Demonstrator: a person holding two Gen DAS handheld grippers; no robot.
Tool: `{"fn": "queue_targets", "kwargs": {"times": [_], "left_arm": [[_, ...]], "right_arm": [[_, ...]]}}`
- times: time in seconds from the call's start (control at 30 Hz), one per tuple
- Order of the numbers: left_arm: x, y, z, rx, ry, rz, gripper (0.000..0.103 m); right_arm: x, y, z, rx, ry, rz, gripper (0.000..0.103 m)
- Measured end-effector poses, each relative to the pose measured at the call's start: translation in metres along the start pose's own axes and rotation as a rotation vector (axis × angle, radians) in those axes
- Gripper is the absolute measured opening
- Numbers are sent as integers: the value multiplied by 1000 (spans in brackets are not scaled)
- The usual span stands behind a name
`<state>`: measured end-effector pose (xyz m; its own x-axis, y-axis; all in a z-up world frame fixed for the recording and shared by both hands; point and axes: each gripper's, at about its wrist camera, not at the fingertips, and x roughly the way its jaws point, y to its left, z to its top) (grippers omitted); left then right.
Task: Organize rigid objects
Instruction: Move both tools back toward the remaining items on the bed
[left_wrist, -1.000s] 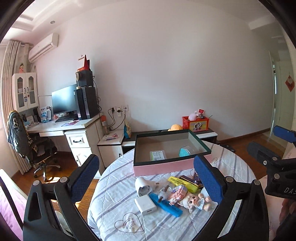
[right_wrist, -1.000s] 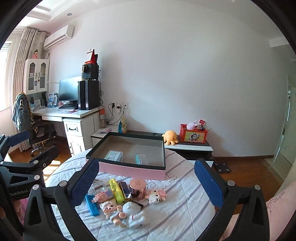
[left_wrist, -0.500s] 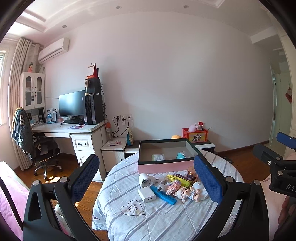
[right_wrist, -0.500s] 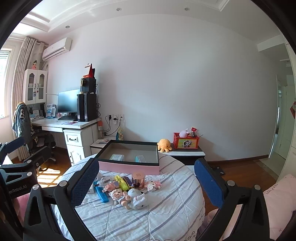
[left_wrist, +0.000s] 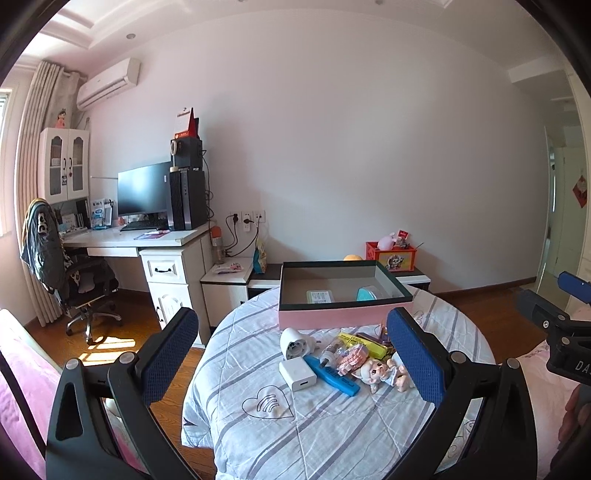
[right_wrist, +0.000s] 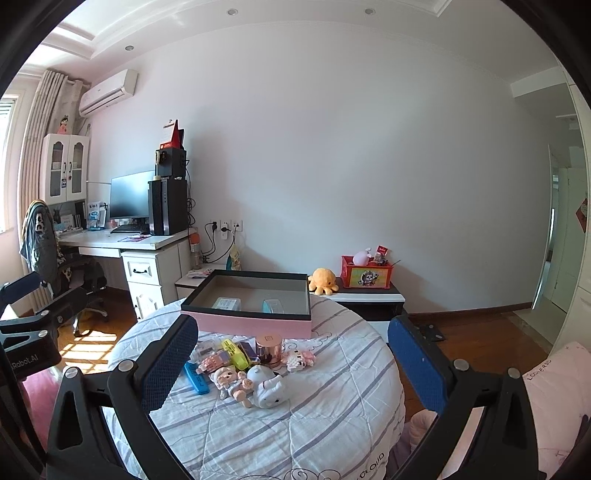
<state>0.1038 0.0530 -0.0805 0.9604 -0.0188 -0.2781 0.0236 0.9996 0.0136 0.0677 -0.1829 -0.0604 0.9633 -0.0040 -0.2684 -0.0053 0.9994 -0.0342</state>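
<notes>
1. Both your left hand-held gripper (left_wrist: 291, 363) and right hand-held gripper (right_wrist: 291, 363) are spread wide, holding nothing.
2. The white charger cube (left_wrist: 298, 374) lies ahead of your left one, on the counter (left_wrist: 332, 424), short of the pink box (left_wrist: 343, 317).
3. Your left is nearer.

My gripper pads (left_wrist: 413, 354) are dark blue on black frames. The box (left_wrist: 343, 317) is pink with a black rim. The round table's cloth (left_wrist: 295, 435) is white with grey stripes. A blue bar (left_wrist: 332, 374), perhaps a case, lies beside a white charger (left_wrist: 298, 374).
</notes>
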Motion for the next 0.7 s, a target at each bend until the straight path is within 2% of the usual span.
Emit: {"fn": "queue_targets", "kwargs": {"times": [0.23,0.47,0.7], "left_arm": [[49,10,-25,-26,143,7,103],[95,1,-52,-10,281,-11,103],[128,-7,-70,-6,371,-27,103]], "right_arm": [[47,-10,-29,10,123,4,103],[122,-13,-78,-20,322,11,103],[175,-7,-103,-60,438,82,103]]}}
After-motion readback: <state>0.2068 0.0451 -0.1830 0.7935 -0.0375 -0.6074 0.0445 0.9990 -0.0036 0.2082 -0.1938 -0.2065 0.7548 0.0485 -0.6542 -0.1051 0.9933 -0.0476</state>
